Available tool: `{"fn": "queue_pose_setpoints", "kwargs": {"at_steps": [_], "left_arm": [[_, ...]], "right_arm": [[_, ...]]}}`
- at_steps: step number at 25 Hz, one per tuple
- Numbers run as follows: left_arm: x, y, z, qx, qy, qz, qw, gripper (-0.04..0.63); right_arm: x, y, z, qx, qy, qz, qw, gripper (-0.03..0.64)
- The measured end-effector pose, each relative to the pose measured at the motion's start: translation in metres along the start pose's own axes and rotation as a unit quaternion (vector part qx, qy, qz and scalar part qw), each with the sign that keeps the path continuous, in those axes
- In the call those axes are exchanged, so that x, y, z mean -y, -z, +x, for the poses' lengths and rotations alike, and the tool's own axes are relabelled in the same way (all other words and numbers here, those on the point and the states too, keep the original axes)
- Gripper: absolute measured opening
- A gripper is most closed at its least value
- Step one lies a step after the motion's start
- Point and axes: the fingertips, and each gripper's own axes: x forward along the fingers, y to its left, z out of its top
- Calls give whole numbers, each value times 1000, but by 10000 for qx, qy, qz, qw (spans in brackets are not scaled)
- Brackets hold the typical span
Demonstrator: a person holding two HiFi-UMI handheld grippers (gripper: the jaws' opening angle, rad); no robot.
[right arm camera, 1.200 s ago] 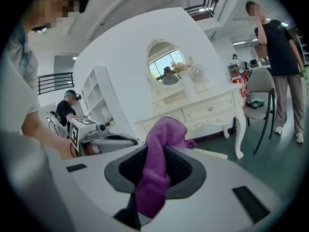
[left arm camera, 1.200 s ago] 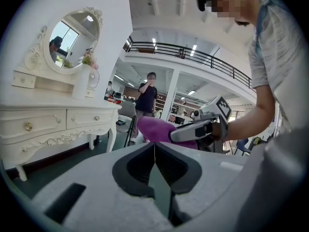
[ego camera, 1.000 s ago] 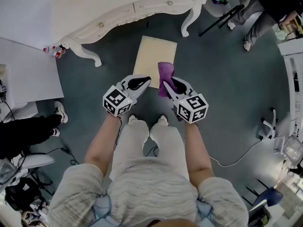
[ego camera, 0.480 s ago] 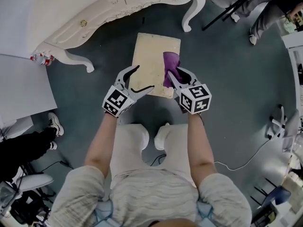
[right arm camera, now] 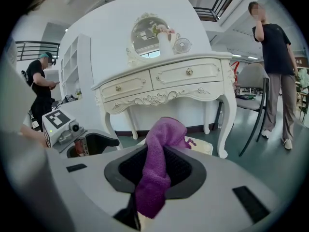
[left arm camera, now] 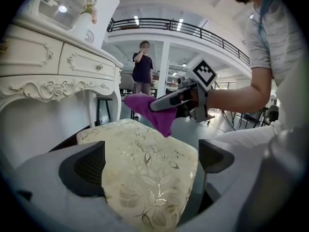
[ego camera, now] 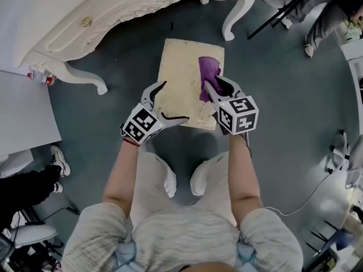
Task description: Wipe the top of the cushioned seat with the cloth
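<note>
Purple cloth [ego camera: 208, 72]: it hung from your right gripper [ego camera: 214, 85] over the cushioned seat's right side, at about 2 o'clock on its top. You could not tell whether it touched the fabric.
Cushioned seat [ego camera: 181, 78]: cream with a gold leaf pattern, it stood on the grey-green floor [ego camera: 272, 112] at your 12 o'clock, just past your knees.
Right jaws: they were clenched on the cloth. In the right gripper view the cloth [right arm camera: 157, 178] ran up between the pads and folded over above them.
Left gripper [ego camera: 173, 101]: it sat at the seat's near left corner, toward 7 o'clock on the seat. Its jaws were spread wide and had just been opening. In the left gripper view the seat's [left arm camera: 145, 168] near end showed between them.
Across the seat: the left gripper view showed your right gripper [left arm camera: 159, 105] at 12 o'clock with the cloth [left arm camera: 154, 112] drooping from it.
Dressing table [ego camera: 113, 16]: white and carved, it stood at 11 o'clock beyond the seat.
</note>
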Motion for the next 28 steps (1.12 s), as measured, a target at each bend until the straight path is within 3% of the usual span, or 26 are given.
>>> {"fn": "queue_pose_setpoints", "kwargs": {"at_steps": [16, 23, 28], "left_arm": [[-10, 64, 12, -370, 85, 666, 9971, 594], [-13, 63, 15, 56, 56, 410, 9991, 594], [-16, 64, 14, 186, 40, 503, 9986, 594]], "right_arm": [[24, 15, 30, 129, 497, -158, 9986, 89], [45, 11, 33, -109, 777, -128, 9968, 89], [60, 12, 40, -299, 1048, -6, 9940, 89]]}}
